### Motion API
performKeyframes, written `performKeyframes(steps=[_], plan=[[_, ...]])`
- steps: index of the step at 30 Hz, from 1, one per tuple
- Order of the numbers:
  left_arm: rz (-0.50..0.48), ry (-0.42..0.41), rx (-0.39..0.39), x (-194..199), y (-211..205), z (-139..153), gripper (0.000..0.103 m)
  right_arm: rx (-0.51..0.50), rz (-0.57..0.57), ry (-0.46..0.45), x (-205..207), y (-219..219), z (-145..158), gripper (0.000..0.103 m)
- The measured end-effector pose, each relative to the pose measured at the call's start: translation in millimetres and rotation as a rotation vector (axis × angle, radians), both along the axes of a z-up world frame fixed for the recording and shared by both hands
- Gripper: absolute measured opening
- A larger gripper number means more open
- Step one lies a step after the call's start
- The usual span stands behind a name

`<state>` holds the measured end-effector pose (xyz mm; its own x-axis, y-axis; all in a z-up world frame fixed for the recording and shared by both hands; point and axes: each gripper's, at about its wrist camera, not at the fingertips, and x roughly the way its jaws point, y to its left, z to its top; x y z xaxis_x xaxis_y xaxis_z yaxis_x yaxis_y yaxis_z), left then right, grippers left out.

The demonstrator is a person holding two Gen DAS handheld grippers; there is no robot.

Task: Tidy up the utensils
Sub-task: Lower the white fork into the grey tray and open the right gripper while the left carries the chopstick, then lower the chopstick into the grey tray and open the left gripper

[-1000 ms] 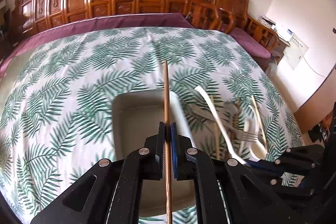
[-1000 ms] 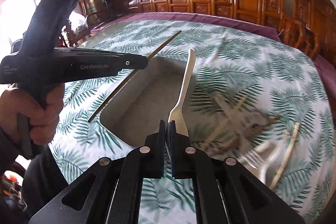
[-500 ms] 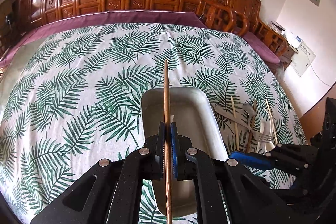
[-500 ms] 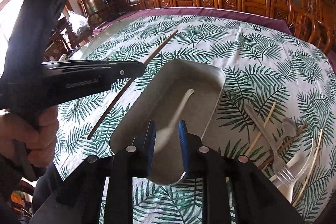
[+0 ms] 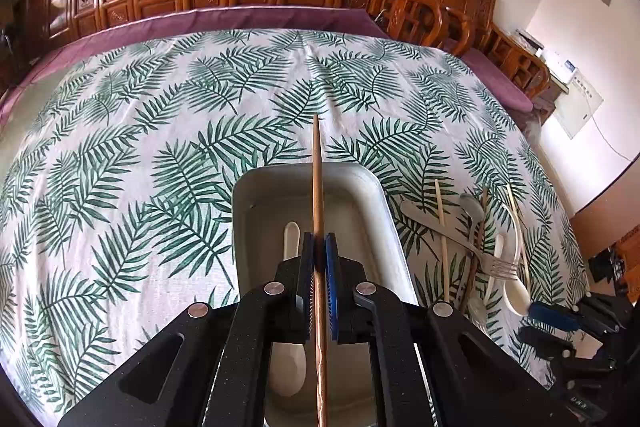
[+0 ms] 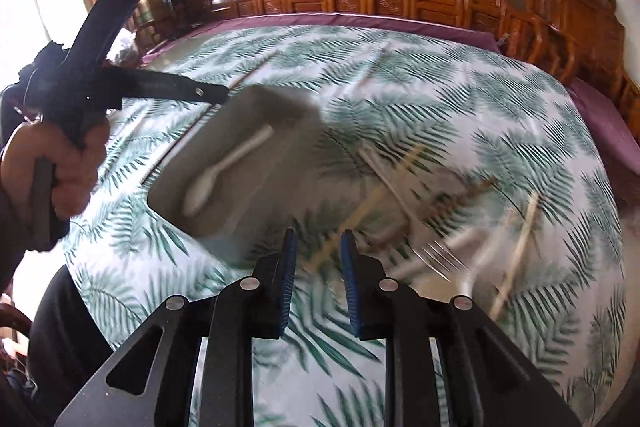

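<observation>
We see the left gripper (image 5: 319,259) with its jaws pinched tight on a brown wooden chopstick (image 5: 317,187), which runs straight out ahead between the blue pads and reaches past the far rim of the grey tray (image 5: 384,203). The chopstick hangs above the tray, not resting in it. In the tray, just left of the jaws, lies a white plastic spoon (image 5: 291,235), its handle pointing away from us and its bowl partly hidden under the gripper body. The right gripper (image 6: 318,259) has its jaws parted by a clear gap and holds nothing; it hovers over the leaf-print cloth of the counter (image 5: 120,155), at the near edge of the loose pile of utensils. That pile sits to the right of the tray: a metal fork (image 5: 500,267), a grey spoon (image 5: 470,205), a pale chopstick (image 5: 442,239) and more white plastic pieces, overlapping one another. The right wrist view is blurred, so we cannot tell whether the open jaws touch any utensil; a pale stick appears just between and beyond them. In that view the tray (image 6: 280,187) lies well left of the right jaws with the white spoon (image 6: 228,167) inside.
</observation>
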<state>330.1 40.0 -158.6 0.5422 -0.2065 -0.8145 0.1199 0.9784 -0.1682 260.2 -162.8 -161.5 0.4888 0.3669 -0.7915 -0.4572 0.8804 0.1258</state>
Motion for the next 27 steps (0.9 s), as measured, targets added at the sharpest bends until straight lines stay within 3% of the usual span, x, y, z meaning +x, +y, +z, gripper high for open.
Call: performKeyframes(steps=[7,16,27], plan=[[0.021,0.028,0.026,6.5,-8.2,-11.1,0.005,-0.008,-0.089,0.003,-4.5,-51.8,-10.0,0.025],[0.019,0.037,0.065,-1.6,-20.9,-8.9,0.005,-0.021,-0.118,-0.026,-1.9,-79.0,-4.2,0.024],[-0.074,-0.003,0.057,-34.2,-68.0,2.4,0.006,-0.008,-0.188,0.010,9.0,-118.3,-19.6,0.024]])
